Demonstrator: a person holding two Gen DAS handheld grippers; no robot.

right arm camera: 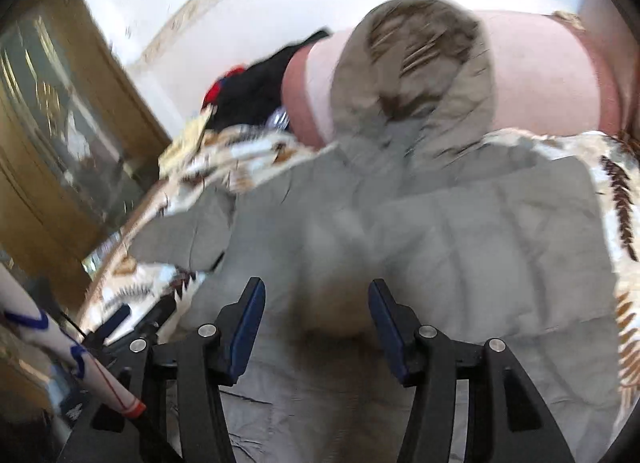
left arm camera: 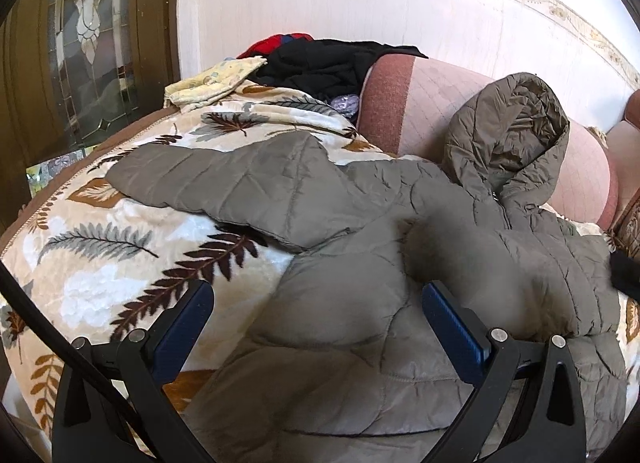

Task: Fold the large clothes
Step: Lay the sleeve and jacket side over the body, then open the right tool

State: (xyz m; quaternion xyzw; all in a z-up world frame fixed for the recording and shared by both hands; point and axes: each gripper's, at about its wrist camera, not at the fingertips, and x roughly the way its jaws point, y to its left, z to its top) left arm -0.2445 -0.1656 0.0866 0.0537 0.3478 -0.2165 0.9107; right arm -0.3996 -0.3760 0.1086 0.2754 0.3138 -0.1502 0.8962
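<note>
A grey-brown quilted hooded jacket (left arm camera: 360, 263) lies front up on a leaf-patterned blanket (left arm camera: 100, 263). Its hood (left arm camera: 516, 135) leans against a pink cushion, and one sleeve (left arm camera: 224, 183) stretches out to the left. My left gripper (left arm camera: 316, 303) stands wide open above the jacket's left side, its blue pads apart and pressing on nothing. The right wrist view is blurred; there my right gripper (right arm camera: 316, 291) hangs open over the jacket's body (right arm camera: 460, 231), with puffed fabric below the gap. The hood (right arm camera: 420, 75) is straight ahead.
A pile of black and red clothes (left arm camera: 320, 63) and a yellow cloth (left arm camera: 212, 79) lie at the back left. The pink cushion (left arm camera: 420, 103) backs the blanket. A wooden door with patterned glass (left arm camera: 80, 43) stands left. A person's white sleeve (right arm camera: 60, 351) shows low left.
</note>
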